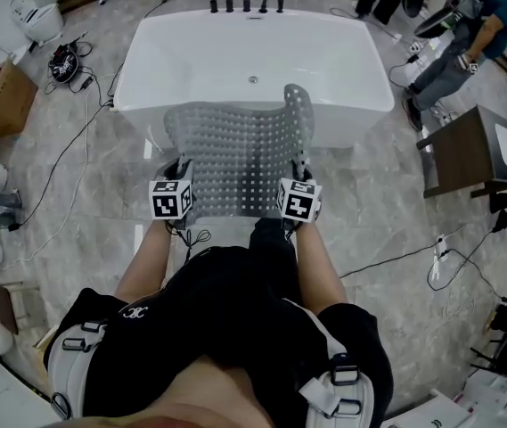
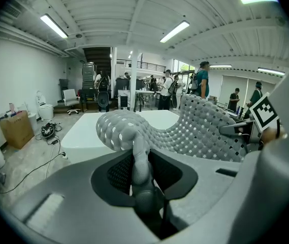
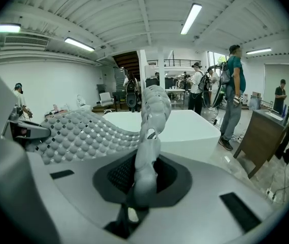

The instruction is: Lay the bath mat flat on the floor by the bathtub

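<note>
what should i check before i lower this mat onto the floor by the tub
1. Left gripper grip: ok, jaws pinch the near edge of the bath mat.
2. Right gripper grip: ok, jaws pinch the mat's other near corner.
3. Mat flat: not ok, it sags between the grippers and its far right corner curls up.
4. Mat lined up with the bathtub: ok, roughly centred on its front wall.
5. Floor under the mat: cannot tell, the mat hides it.
6. Cable: ok, it lies off to the right, apart from the mat.
</note>
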